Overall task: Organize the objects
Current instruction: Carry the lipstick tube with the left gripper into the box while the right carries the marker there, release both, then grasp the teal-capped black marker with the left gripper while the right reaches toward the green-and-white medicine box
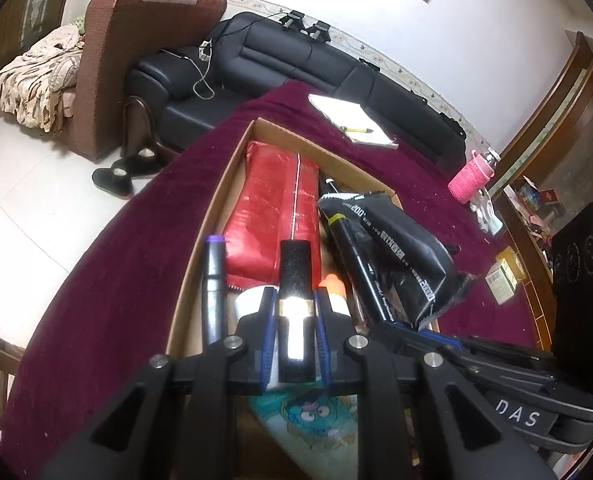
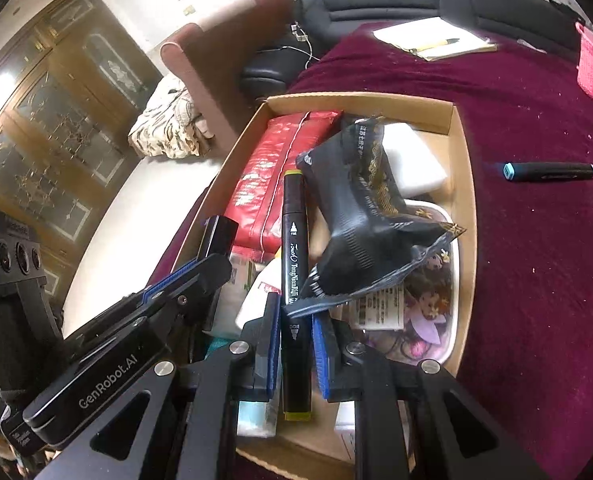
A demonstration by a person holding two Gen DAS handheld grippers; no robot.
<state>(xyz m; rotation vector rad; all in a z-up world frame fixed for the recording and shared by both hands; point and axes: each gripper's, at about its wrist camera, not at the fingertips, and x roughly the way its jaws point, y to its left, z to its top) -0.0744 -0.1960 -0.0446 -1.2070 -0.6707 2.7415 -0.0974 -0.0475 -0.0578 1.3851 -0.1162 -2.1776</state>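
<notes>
Black tube in left jaws, seemingly

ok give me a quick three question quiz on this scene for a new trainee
1. True or false: the left gripper is shut on a black tube with a gold band.
2. What lies between the jaws of the right gripper? A) black marker with yellow-green ends B) pink holder C) notepad
3. Fill in: the blue-capped marker lies on the maroon cloth, ____ the cardboard box.

Key: 1 true; 2 A, the black marker; 3 outside.
</notes>
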